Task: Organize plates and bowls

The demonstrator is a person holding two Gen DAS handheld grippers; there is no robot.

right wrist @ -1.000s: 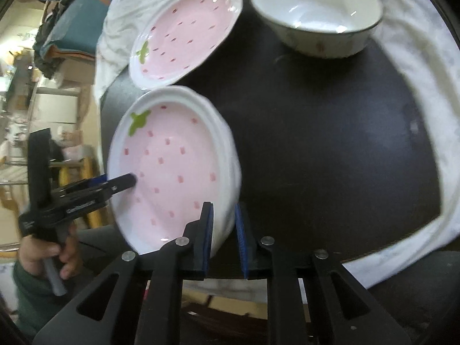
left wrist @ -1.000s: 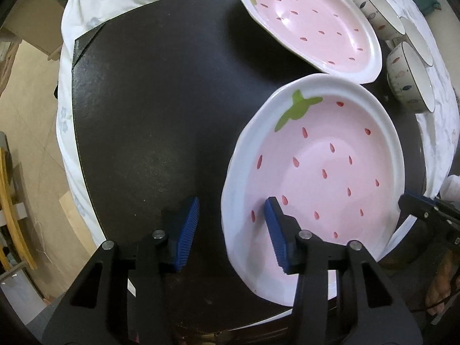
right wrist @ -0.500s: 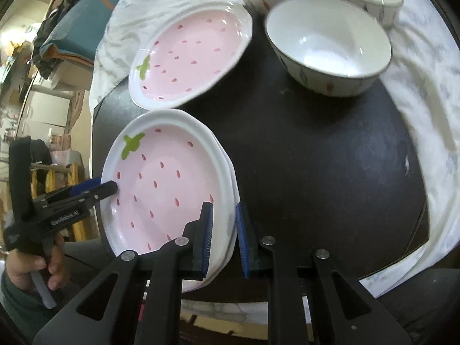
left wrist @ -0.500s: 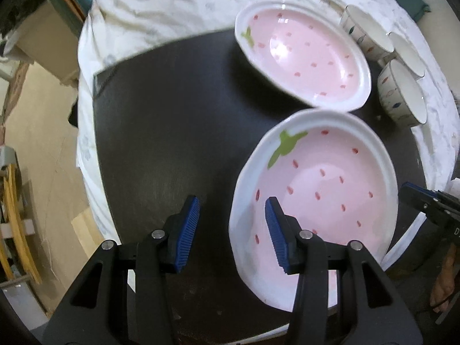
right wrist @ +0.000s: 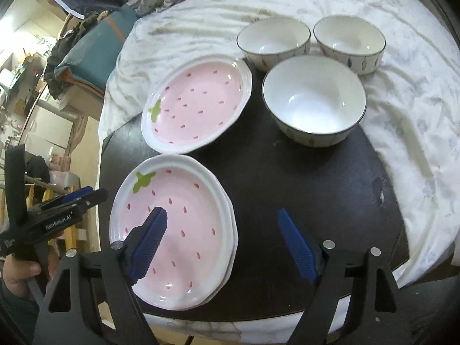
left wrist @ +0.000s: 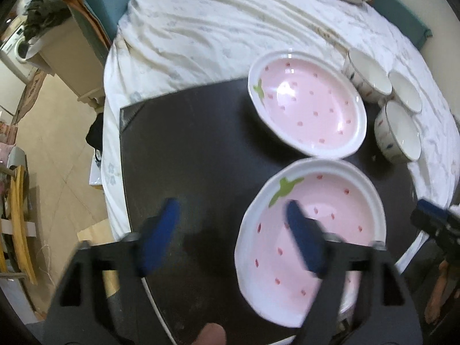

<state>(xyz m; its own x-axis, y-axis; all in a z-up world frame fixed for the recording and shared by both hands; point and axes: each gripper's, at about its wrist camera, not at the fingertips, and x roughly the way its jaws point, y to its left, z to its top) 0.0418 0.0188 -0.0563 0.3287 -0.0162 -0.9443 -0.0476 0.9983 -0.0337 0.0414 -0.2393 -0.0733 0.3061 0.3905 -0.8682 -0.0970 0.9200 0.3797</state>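
A stack of pink strawberry plates (right wrist: 178,227) lies on the black mat (right wrist: 302,172) near its front edge; it also shows in the left wrist view (left wrist: 313,235). A single strawberry plate (right wrist: 198,106) lies just behind it, also in the left wrist view (left wrist: 307,103). Three white bowls stand behind: a near one (right wrist: 314,100) and two farther ones (right wrist: 273,38) (right wrist: 349,41). My right gripper (right wrist: 221,238) is open above the stack's right rim, holding nothing. My left gripper (left wrist: 233,235) is open above the stack's left rim, holding nothing.
A white rumpled cloth (right wrist: 402,100) covers the table around and behind the mat. The floor (left wrist: 51,155) drops off at the left, with furniture and clutter (left wrist: 17,230) there. The bowls show at the right in the left wrist view (left wrist: 399,132).
My right gripper has opened and let go of the plate stack's rim. Both grippers have drawn back and up from the stack, and the left jaws have spread wider.
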